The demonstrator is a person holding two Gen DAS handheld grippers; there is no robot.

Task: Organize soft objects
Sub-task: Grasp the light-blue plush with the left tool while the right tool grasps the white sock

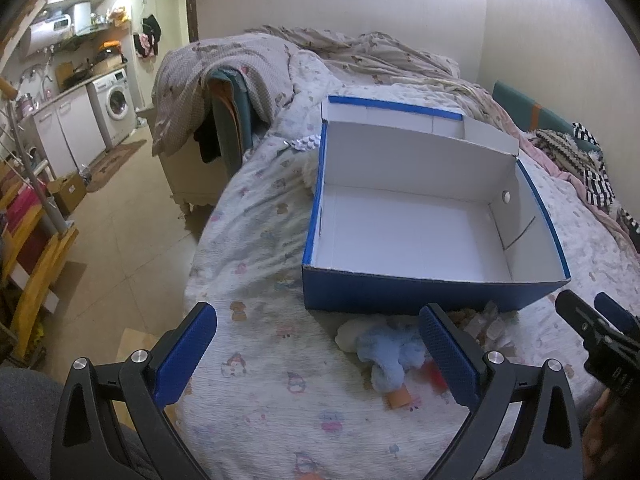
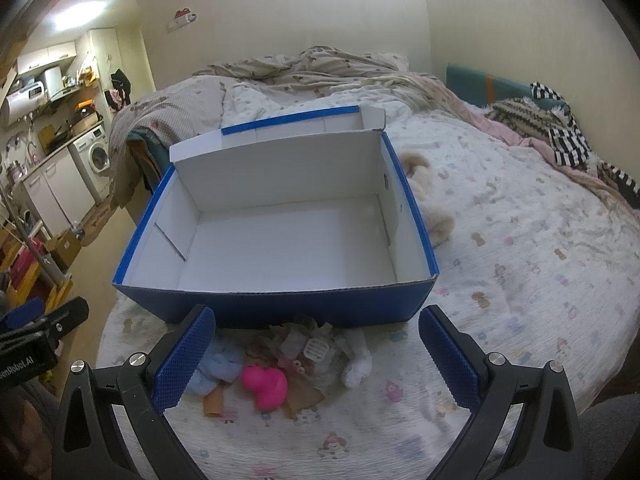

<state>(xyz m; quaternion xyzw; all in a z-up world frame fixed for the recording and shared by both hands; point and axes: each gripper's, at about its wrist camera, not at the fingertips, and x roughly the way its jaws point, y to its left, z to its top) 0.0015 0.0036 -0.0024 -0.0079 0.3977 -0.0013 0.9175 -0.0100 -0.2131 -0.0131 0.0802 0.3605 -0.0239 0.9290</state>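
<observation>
Right now both claws hang over the near edge of the bed [image 1: 256, 240], each spread wide with nothing between its blue pads. An open blue box [image 2: 280, 308] with a white inside sits on the patterned bedspread straight ahead of them, its lid flap standing up at the far side, and no object lies in it.

Seen from the right wrist, the right claw [image 2: 316, 360] frames a small heap of soft things lying just this side of the box's front wall: a pink toy [image 2: 266, 388] near the middle, a pale blue plush [image 2: 218, 366] toward the left pad and partly behind it, a white plush [image 2: 358, 366] toward the right, and some crumpled wrappers [image 2: 304, 344] behind them. None of these touches the pads. A beige plush [image 2: 434, 208] lies beside the box's right wall, well away from the claw.

Seen from the left wrist, the left claw [image 1: 316, 360] has the pale blue plush [image 1: 390, 354] just inside its right pad, with the rest of the heap mostly hidden behind that pad. The right claw's [image 1: 596, 312] tips show at the right edge.
</observation>
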